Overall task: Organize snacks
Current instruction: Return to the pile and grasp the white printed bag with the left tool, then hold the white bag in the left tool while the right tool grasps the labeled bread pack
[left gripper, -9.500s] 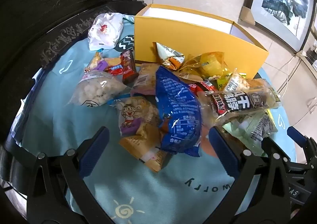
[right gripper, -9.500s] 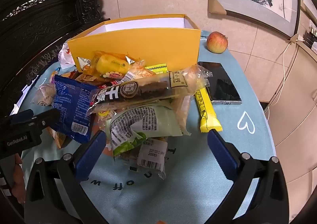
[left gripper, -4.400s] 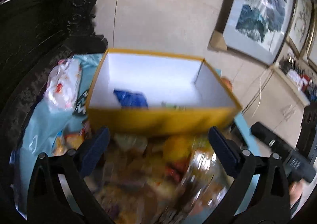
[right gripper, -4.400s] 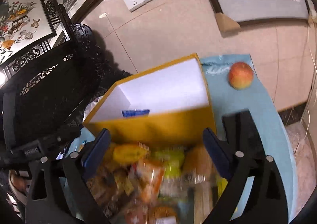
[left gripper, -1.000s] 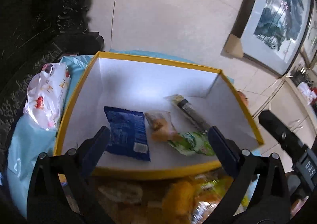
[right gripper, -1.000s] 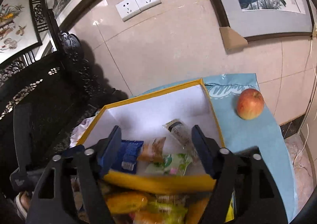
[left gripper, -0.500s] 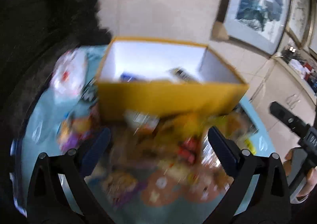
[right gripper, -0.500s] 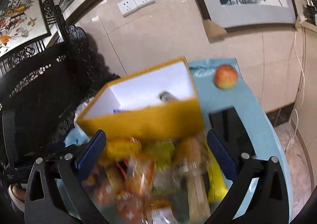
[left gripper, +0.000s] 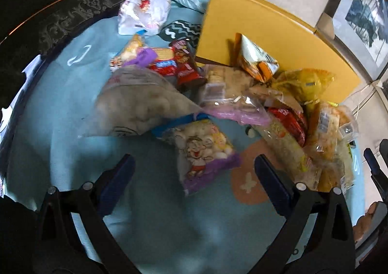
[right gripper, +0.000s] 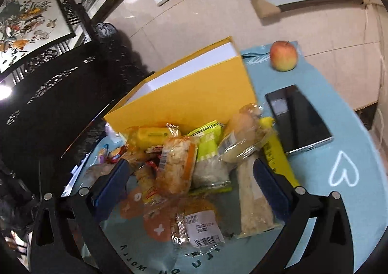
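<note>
A yellow box point(left gripper: 264, 31) stands at the back of the table; it also shows in the right wrist view point(right gripper: 194, 94). A pile of snack packs lies in front of it. My left gripper point(left gripper: 194, 172) is open and empty, low over a purple cartoon-print pack point(left gripper: 206, 150), beside a clear bag of white balls point(left gripper: 138, 106). My right gripper point(right gripper: 191, 174) is open and empty above an orange pastry pack point(right gripper: 177, 165), a green pack point(right gripper: 208, 143) and a long oat bar point(right gripper: 254, 198).
A white plastic bag point(left gripper: 145, 7) lies at the back left. An apple point(right gripper: 283, 55), a black phone point(right gripper: 298, 118) and a yellow stick pack point(right gripper: 276, 152) lie right of the box. The table wears a light blue cloth point(left gripper: 60, 80). Dark carved furniture point(right gripper: 60, 94) stands at the left.
Both grippers have dropped from above the box, where several packs lay inside, back down to the pile in front of it. Both stay open and empty.
</note>
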Motion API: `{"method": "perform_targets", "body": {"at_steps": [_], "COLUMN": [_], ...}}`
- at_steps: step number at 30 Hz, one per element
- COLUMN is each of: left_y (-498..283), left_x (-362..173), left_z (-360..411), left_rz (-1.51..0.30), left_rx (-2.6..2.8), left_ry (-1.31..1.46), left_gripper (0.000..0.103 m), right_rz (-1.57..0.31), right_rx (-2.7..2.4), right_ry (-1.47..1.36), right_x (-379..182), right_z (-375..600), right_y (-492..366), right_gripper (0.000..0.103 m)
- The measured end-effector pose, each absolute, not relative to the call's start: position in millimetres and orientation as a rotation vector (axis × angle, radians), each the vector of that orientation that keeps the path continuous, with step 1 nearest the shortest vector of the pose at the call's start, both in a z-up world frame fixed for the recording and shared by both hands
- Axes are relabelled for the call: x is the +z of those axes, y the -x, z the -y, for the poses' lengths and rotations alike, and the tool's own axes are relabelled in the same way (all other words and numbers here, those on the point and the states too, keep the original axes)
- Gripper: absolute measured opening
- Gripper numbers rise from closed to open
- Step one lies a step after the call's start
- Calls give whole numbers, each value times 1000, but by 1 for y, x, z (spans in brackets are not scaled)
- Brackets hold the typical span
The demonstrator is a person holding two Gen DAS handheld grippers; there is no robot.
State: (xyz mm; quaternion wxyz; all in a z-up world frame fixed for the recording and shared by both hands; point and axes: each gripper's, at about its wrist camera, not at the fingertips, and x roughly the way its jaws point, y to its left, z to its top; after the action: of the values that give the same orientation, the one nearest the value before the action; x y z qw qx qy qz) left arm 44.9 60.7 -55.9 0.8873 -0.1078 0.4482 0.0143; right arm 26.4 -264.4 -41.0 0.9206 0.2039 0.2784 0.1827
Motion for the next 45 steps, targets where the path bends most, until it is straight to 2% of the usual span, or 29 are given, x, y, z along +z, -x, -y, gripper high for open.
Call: {"method": "perform_targets", "body": {"at_steps": [6,7,9,11,16,18,19,20,26,29,33,41,42,43,45], "left_y": [-58,-62,-64,-63,-49,-38,-34,-27,-16,-23,-29,-30,-30,-31,-32], "left_x": [-67,-67,-67,-66,-60,-50,-44,-36,-22,-31,-44,-49,-51,-52,-55], "left_z": [-52,-49,-47,-48,-50,-47,-46,-43,-33,-39,-46,-47,-47,-47,-45], "left_rz": [-942,-936,-914,-897,-876,-857,-843,-822,-793,-827,-857,-868,-872,-876,-881], "left_rx": [68,78,122,139,104,67,46,5,-92,-105,-118,-133,-132,-133,-132], "left_ry": [214,202,151,129,140,138,135,138,157,181,210,228,230,231,230], "left_gripper": [98,94,77,50,38,37,32,23,21,21,21,22,22,23,24], "right_rz": [-612,-616,-618,-619,-628,-632,-635,-639,-693,-757,-724,-728,-778,-818,-881], "right_rx": [391,401,409,414,409,397,389,383,326,364,360,357,342,343,341], "right_ry": [-471,-480,-483,-478,-477,-478,-481,-483,-456,-325,-47,57,85,99,123], "right_x": [-48,-48,-48,-47,-49,-50,-51,-52,-56,-54,-48,-50,-61,-68,-79], "right_z": [270,270,269,268,266,267,267,268,270,252,218,197,193,189,184], "right_y": [-33,-33,-32,-32,-32,-33,-34,-34,-38,-32,-14,-13,-19,-23,-30], "right_gripper": [102,102,102,102,102,102,102,102,102,102,102,100,93,80,63]}}
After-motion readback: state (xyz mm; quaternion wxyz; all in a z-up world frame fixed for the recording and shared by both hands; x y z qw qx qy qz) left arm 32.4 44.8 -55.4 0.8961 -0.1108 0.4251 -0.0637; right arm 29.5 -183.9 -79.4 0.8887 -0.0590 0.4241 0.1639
